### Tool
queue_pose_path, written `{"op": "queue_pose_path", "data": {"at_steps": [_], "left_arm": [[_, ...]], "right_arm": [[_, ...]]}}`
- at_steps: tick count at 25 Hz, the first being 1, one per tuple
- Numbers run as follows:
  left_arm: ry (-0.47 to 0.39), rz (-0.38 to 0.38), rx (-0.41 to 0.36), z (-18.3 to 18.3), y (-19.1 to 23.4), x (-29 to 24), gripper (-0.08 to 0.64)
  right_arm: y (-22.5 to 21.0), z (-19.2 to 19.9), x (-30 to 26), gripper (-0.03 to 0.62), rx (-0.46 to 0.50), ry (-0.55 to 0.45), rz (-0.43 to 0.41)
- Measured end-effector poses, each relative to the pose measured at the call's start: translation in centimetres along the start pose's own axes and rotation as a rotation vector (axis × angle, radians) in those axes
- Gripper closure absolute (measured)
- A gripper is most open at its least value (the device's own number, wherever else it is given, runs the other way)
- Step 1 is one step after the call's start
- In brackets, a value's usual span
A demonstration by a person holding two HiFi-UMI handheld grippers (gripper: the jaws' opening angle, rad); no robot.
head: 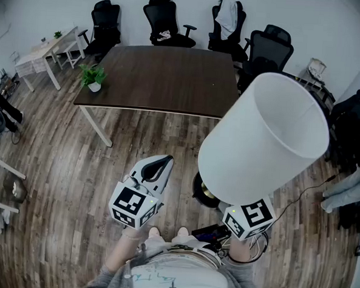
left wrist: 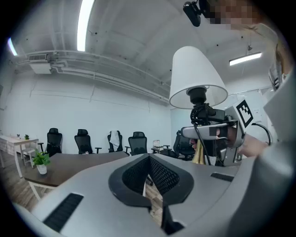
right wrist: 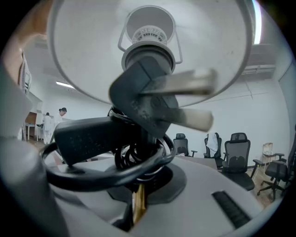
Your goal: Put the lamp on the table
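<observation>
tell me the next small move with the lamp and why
Probably carry the lamp forward toward the table: the right gripper is shut on it, it is held above the floor, and the tabletop ahead lies mostly bare apart from a plant.

The lamp [head: 265,136] has a smooth, matt white shade like cloth or paper, a glossy brass-coloured metal stem [right wrist: 137,203] and a shiny black plastic cord [right wrist: 92,178]. Beyond the lamp, the counter [head: 166,78] is dark, dull-sheened wood on a floor [head: 63,157] of grainy wooden planks. Left of the lamp, the left gripper [head: 159,164] is smooth matt grey plastic, with ribbed black lining inside its jaws.
</observation>
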State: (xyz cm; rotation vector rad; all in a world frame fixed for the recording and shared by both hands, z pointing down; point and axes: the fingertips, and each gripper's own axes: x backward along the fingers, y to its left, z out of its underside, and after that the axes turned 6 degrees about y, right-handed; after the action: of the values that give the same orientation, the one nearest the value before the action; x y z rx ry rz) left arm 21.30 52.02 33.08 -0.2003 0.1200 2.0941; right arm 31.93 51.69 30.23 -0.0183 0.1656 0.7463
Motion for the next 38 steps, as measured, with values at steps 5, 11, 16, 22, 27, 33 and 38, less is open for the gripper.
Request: {"op": "queue_pose_path", "data": {"at_steps": [5,11,16,22,27,33,38], "left_arm": [[0.0,-0.008,0.005,0.0,-1.2,-0.6,0.554],[0.002,-0.044,0.022,0.3,-1.8,-1.3,0.554],[0.007,-0.076,0.054,1.1,-1.6,-1.2,0.554],[0.01,-0.093,0.066,1.3,-0.1,-0.9,0.554],[0.003,-0.083,0.053,1.1,2.2,-1.4,0.554],[0.012,-0.025,0.049,1.2,4.9,-2.6,0.554],[0.015,-0.005,0.046,1.1,7.9,-3.7,0.554]], "right_arm": [[-1.1,0.2,0.8,0.574,-0.008,-0.008,-0.01],[-2.8,0.6,1.4,0.574,-0.019,-0.003,-0.03],[-3.2,1.1,1.2,0.574,0.011,0.013,-0.048],[-3.1,1.0,-0.1,0.574,-0.015,0.007,-0.058],[-3.1,0.7,-2.1,0.574,-0.013,0.011,-0.036],[-2.5,0.2,-5.6,0.574,-0.016,0.006,-0.024],[-2.5,-0.4,-8.9,0.574,-0.007,0.004,-0.02]]}}
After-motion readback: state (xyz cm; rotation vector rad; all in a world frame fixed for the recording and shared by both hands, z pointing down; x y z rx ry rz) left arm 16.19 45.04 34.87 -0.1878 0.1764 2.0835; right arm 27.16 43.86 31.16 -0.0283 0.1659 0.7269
